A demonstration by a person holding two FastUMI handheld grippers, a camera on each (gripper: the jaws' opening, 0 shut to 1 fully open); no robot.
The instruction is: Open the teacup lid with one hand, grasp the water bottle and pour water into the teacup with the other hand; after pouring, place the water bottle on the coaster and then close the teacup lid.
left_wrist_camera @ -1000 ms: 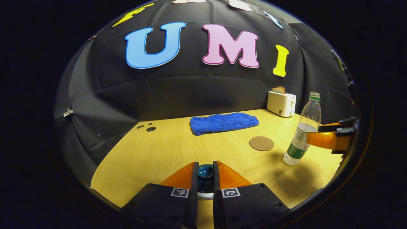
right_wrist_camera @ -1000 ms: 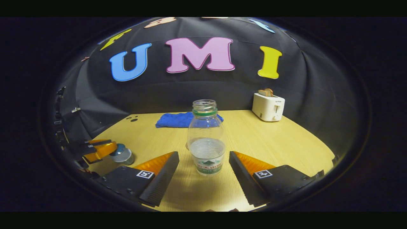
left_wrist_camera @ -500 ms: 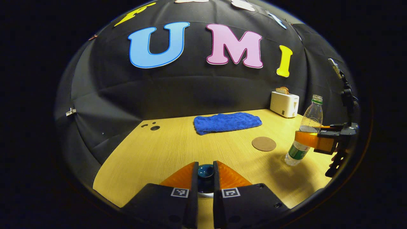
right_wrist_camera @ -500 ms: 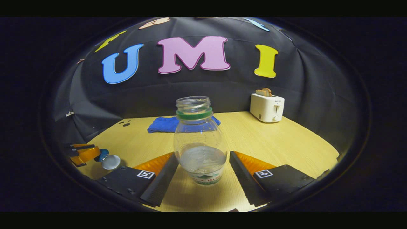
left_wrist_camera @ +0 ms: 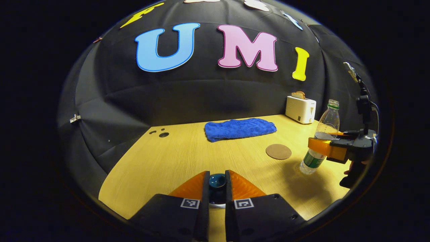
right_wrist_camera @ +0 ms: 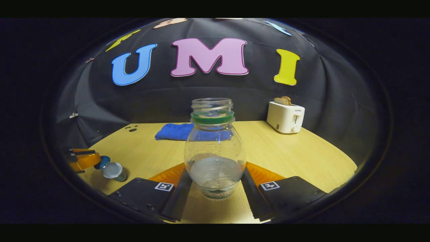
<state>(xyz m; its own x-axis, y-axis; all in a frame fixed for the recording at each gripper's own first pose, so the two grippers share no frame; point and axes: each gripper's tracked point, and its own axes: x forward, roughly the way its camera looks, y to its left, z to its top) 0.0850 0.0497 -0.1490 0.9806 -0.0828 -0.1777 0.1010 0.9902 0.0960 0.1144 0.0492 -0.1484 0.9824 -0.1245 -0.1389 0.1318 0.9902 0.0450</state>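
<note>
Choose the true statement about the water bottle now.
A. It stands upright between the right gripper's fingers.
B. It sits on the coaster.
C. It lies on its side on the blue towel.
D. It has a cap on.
A: the water bottle stands upright on the table, capless, with the right gripper closed against its sides.

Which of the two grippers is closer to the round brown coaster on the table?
The right gripper, probably. It is closed around the water bottle, which stands just beside the coaster. The left gripper is nearer the table's front edge, clamped on the teacup lid.
</note>
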